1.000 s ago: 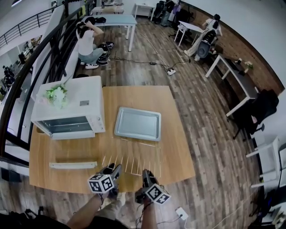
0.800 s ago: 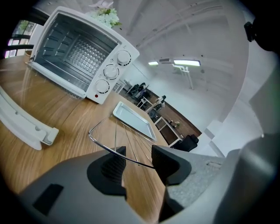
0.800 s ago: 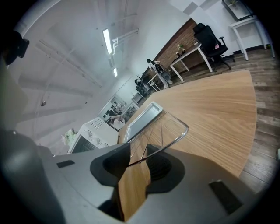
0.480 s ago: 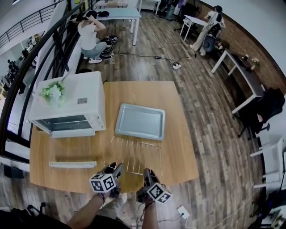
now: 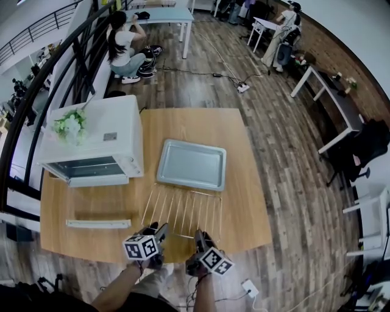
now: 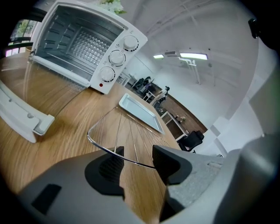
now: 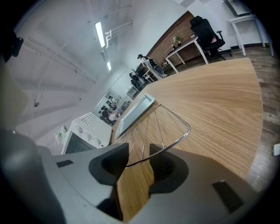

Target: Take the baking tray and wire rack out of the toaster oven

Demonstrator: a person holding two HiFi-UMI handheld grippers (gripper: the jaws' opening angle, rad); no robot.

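An open-plan office is shown: white desks [image 5: 167, 15] and a black office chair [image 5: 364, 146] are set on a wood-plank floor [image 5: 286, 158]. It is bounded by a brick wall [image 5: 353, 67] at the right and a black railing [image 5: 76, 58] at the left.

A wooden counter [image 5: 183, 128] carries a long white bar [image 5: 99, 223] near its front left edge. White flowers [image 5: 68, 128] show further back. Beyond, a person [image 5: 125, 49] crouches on the plank floor [image 5: 201, 67]. A black chair [image 5: 359, 152] stands at right.
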